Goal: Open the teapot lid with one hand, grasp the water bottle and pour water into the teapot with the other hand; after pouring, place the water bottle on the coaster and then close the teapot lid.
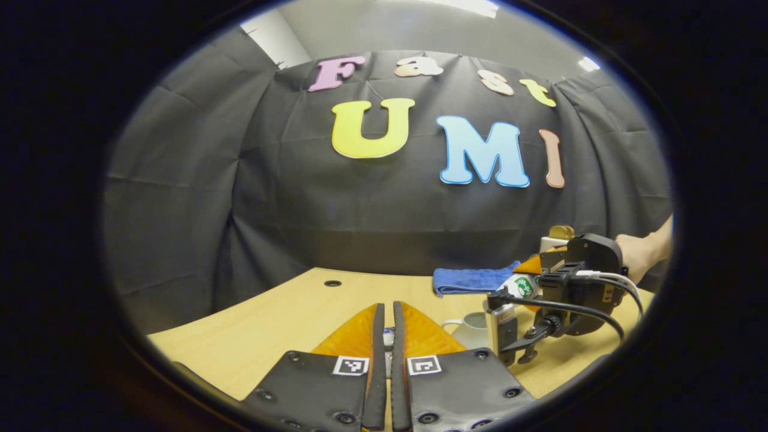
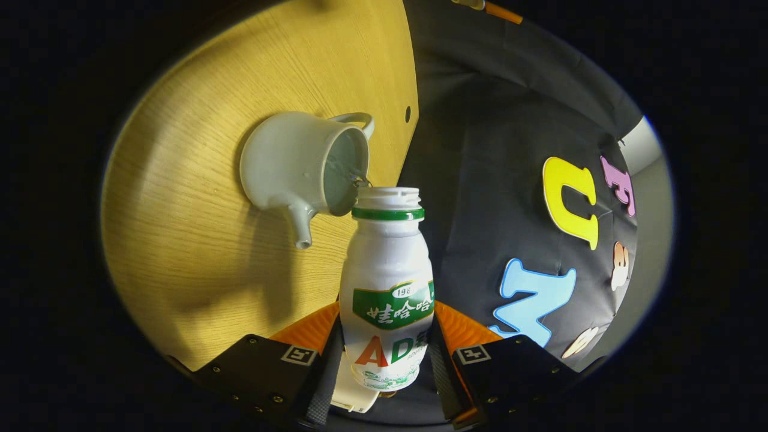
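**While bottle is tipped over open teapot: pour stage**

While the right gripper [image 2: 387, 360] clamps the water bottle [image 2: 389, 288] low on its body, one finger on each side, the bottle is tilted so its uncapped mouth sits just at the rim of the teapot [image 2: 294, 171]. Teapot stands on the wooden table [image 2: 198, 240], lid off, spout pointing toward the camera side, handle on the far side. A thin thread of water seems to cross from mouth to opening; too fine to confirm.

Left gripper view: left gripper [image 1: 388, 342] fingers drawn nearly together, a small whitish object between the tips, probably the lid knob, mostly hidden, so whether both fingers press on it cannot be told. Beyond, to the right, the teapot [image 1: 471, 327] rim, then the right gripper [image 1: 570, 288] held by a hand [image 1: 636, 255]. Farther back, a folded blue cloth [image 1: 474, 279] lies on the table [image 1: 288, 324] near the wall.
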